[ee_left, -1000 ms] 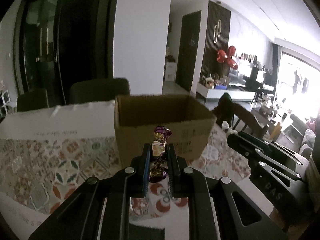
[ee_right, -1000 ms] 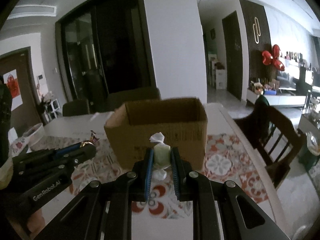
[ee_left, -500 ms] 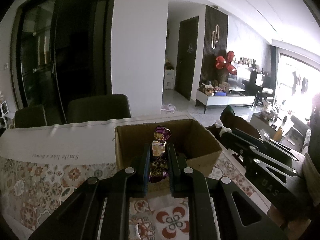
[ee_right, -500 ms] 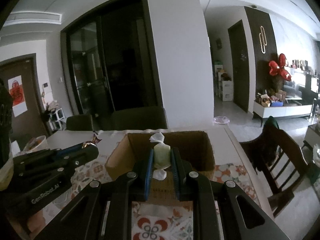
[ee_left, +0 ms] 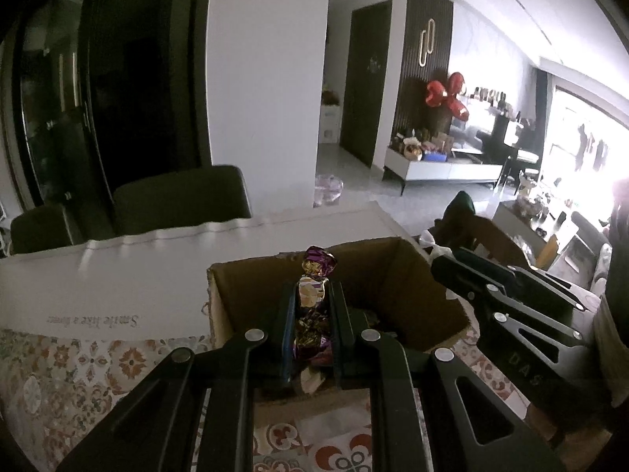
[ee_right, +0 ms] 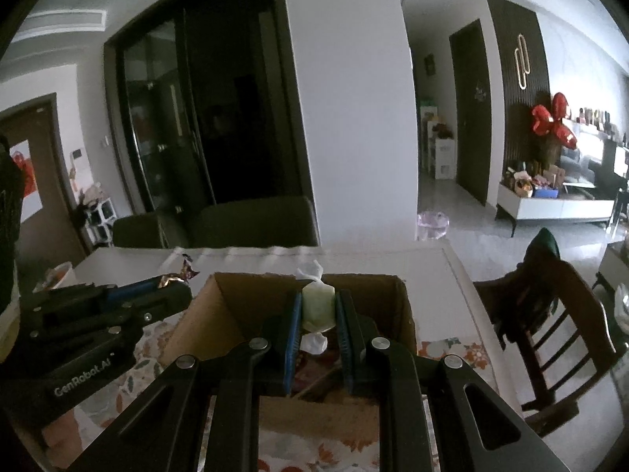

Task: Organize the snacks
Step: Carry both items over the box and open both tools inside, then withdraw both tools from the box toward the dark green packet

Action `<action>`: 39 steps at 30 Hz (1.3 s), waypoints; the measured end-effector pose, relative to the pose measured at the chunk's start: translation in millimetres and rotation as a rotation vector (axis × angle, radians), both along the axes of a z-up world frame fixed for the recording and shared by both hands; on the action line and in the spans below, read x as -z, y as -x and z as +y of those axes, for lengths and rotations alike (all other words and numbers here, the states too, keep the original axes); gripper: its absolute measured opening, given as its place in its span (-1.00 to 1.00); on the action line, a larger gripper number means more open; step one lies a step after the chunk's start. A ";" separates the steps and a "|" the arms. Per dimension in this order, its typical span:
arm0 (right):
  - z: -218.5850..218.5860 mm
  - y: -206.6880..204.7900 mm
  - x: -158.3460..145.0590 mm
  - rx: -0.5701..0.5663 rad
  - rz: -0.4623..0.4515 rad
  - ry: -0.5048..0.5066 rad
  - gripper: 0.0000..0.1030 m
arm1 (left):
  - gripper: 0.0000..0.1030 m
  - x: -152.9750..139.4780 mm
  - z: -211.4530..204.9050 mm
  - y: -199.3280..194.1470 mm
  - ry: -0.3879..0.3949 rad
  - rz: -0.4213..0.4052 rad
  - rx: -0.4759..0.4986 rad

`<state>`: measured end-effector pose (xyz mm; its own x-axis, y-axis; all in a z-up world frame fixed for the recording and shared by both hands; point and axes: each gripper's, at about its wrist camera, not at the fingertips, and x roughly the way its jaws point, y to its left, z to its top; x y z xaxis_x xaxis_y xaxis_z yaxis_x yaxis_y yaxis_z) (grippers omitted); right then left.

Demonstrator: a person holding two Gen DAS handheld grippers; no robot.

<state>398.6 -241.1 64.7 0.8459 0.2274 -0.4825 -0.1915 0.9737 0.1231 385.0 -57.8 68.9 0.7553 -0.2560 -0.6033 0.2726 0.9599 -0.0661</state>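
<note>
Snacks already lie in the cardboard box (ee_left: 393, 275) on the surface, while each hand-held gripper, left (ee_left: 310, 314) clamped on a purple candy (ee_left: 314, 303), right (ee_right: 318, 314) on a pale one (ee_right: 317, 306), hovers above it, drops pending.

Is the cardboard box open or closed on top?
Open: the cardboard box shows its brown inner walls, with wrappers lying on its floor.
</note>
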 end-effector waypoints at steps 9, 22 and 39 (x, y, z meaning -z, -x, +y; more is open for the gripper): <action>-7.2 -29.5 20.9 0.017 0.081 -0.019 -0.61 | -0.14 11.3 -4.8 -19.5 -0.012 0.046 0.003; 2.6 11.8 14.5 0.039 0.017 0.024 -0.03 | 0.08 3.5 15.1 30.8 -0.062 -0.037 -0.016; 42.3 105.9 6.0 -0.067 -0.040 0.050 0.10 | 0.19 13.4 59.8 131.6 -0.097 -0.082 -0.116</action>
